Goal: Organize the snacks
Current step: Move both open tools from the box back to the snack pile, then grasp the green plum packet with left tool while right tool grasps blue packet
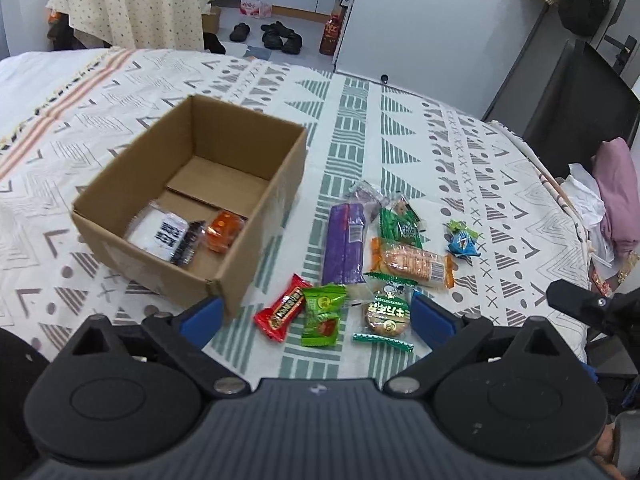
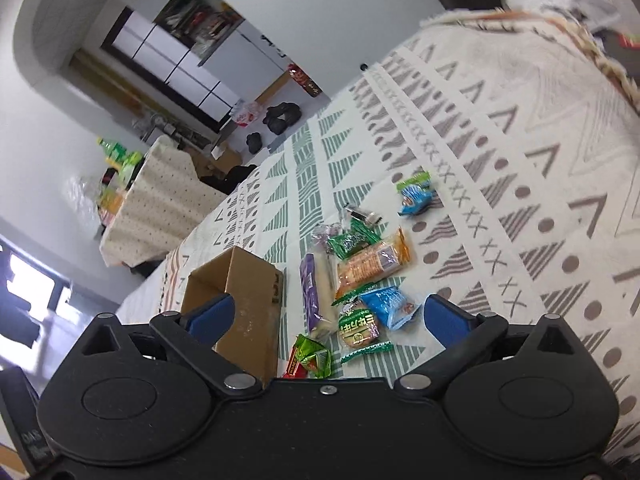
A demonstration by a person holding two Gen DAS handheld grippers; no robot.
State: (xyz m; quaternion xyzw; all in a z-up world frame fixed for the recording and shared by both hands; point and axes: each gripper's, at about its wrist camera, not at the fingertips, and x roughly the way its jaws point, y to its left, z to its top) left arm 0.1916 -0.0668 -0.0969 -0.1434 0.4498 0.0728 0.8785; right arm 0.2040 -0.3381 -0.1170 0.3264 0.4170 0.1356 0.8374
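An open cardboard box stands on the patterned tablecloth; inside lie a white packet and an orange snack. Right of the box lie loose snacks: a purple pack, an orange cracker pack, a red bar, a green packet, a round green-labelled cake and a small blue candy. My left gripper is open and empty above the near snacks. My right gripper is open and empty, with the box, purple pack and a blue packet ahead of it.
The tablecloth covers the whole table; its right edge drops off beside pink and white cloth. Beyond the far edge are shoes on the floor and a second covered table.
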